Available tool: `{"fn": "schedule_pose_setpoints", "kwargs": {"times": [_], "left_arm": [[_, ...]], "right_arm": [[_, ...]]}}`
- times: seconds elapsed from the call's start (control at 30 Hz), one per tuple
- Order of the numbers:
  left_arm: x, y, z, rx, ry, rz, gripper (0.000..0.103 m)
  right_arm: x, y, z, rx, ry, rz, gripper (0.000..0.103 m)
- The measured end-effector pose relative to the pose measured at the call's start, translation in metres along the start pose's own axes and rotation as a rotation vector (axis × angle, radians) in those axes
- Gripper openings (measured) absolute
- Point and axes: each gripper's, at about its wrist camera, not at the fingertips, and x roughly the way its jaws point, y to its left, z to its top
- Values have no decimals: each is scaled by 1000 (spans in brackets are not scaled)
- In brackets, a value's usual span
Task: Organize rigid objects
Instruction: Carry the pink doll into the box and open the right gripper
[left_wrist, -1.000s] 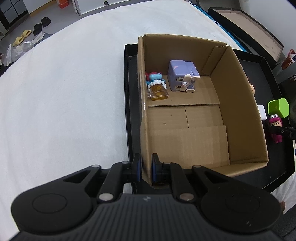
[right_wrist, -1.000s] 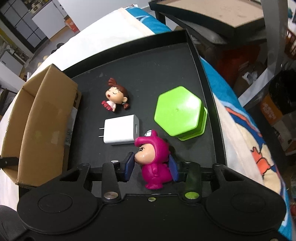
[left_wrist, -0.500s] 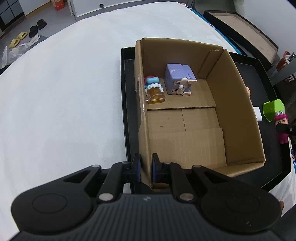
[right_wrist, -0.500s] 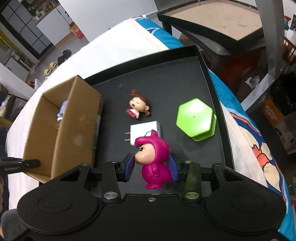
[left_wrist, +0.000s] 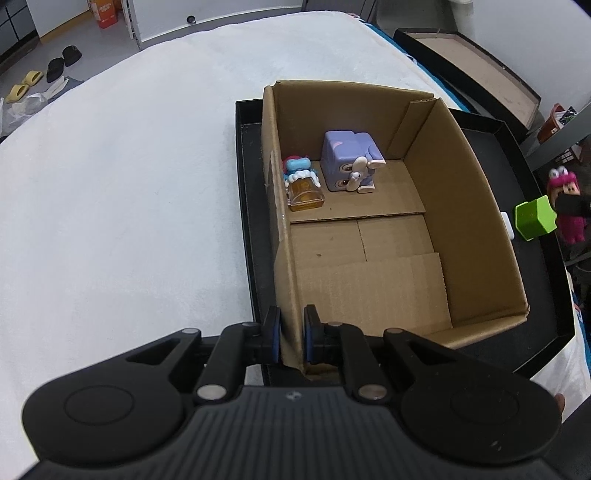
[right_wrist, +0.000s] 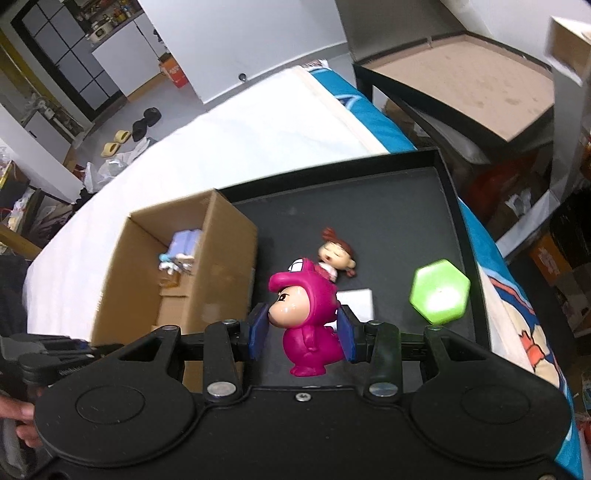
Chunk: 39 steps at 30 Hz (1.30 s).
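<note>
Right wrist view: the right gripper (right_wrist: 302, 331) is clamped on the pink figurine (right_wrist: 306, 317), its 2 pads pressing the head from either side, the toy upright and lifted clear of the black tray (right_wrist: 448, 206). The cardboard box (right_wrist: 229, 236) lies to its left, open-topped, its near wall between toy and floor, so the carry likely has to clear that rim before lowering. The left gripper (left_wrist: 291, 338) pinches the box's near corner wall, jaws narrow, steadying it. Inside, a purple cube toy (left_wrist: 349, 166) and a small bottle figure (left_wrist: 303, 184) crowd the far-left corner; the near half is bare. A green hexagon (right_wrist: 439, 291), white charger (right_wrist: 356, 301) and red-haired doll (right_wrist: 338, 256) remain on the tray.
</note>
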Motion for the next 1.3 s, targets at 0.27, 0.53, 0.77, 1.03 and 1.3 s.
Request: {"fn": "schedule_pose_setpoints", "kwargs": {"times": [0.27, 0.53, 0.77, 1.03, 1.3], "left_arm": [[-1, 4, -1, 2, -13, -19, 13], [-3, 5, -1, 4, -16, -36, 15], [-4, 6, -1, -14, -18, -48, 15], [-4, 7, -1, -38, -19, -53, 15], [-3, 1, -1, -35, -16, -31, 15]], "right_arm": [[-2, 36, 17, -30, -16, 20, 40], [7, 71, 32, -56, -15, 43, 40], [17, 95, 45, -68, -17, 49, 40], [24, 110, 59, -54, -40, 68, 42], [24, 104, 56, -40, -49, 32, 50]]}}
